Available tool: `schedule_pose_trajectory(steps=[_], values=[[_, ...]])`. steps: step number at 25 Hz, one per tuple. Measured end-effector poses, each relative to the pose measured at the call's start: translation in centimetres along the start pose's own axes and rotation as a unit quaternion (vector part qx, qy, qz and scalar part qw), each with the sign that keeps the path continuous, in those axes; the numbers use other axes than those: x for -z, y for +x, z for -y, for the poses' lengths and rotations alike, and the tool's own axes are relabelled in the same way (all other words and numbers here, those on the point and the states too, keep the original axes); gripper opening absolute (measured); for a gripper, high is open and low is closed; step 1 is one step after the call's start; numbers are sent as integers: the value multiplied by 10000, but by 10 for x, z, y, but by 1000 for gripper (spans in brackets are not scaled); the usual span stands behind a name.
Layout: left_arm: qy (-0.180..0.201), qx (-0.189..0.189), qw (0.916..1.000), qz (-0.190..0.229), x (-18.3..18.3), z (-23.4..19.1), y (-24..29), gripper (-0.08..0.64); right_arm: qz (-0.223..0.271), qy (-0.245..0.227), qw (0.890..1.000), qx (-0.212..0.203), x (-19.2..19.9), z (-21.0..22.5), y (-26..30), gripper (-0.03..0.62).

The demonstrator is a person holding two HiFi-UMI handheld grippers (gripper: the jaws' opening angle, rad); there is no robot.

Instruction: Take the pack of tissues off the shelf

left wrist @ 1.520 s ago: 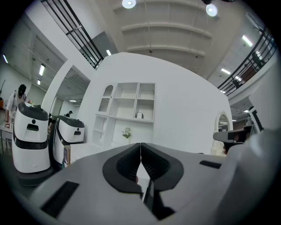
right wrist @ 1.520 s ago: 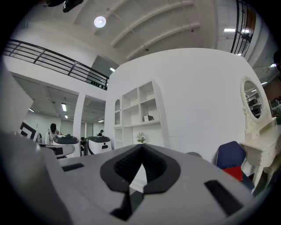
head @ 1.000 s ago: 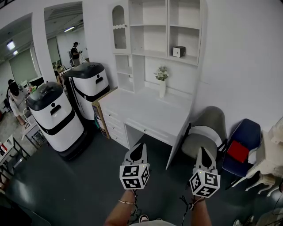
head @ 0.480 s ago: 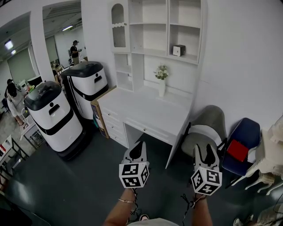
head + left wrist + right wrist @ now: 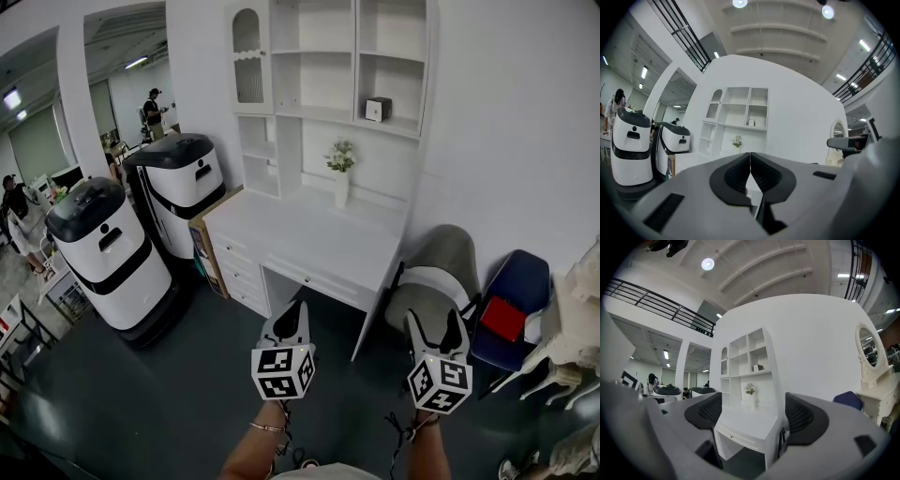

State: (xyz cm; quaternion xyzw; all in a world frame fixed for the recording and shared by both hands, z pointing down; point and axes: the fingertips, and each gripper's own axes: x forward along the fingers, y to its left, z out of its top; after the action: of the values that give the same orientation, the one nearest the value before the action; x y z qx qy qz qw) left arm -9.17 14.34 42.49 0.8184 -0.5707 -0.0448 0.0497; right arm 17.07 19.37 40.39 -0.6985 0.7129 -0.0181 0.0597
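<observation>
Head view: I hold my left gripper (image 5: pixel 298 309) and right gripper (image 5: pixel 437 319) low before a white desk (image 5: pixel 309 234), well apart from the pack of tissues (image 5: pixel 379 109) on its upper shelf (image 5: pixel 403 127). Left gripper view: my jaws are pressed together. Right gripper view: my jaws are opening wide with nothing between them.

Small box (image 5: pixel 379 109) on the upper shelf (image 5: pixel 394 124) — too small for its print or kind to be made out. The forearms (image 5: pixel 265 448) are cut off by the head view's lower edge, and the cream dresser (image 5: pixel 577 328) is clipped by its right edge — only part is seen.
</observation>
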Motion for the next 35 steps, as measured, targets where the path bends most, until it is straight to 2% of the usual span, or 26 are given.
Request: schedule_pose_trajectory(steps=[6, 18, 26, 35], values=[[-2, 43, 10000, -10, 0, -10, 0, 20, -32, 28, 10000, 82, 5, -7, 0, 445], [-132, 94, 9998, -102, 14, -12, 18, 20, -206, 4, 9997, 164, 19, 1, 12, 447], [-109, -9, 9999, -108, 16, -20, 64, 18, -176, 72, 9998, 81, 18, 14, 66, 446], [-52, -134, 9999, 35, -3, -20, 143, 20, -117, 105, 9998, -100, 6, 42, 150, 446]])
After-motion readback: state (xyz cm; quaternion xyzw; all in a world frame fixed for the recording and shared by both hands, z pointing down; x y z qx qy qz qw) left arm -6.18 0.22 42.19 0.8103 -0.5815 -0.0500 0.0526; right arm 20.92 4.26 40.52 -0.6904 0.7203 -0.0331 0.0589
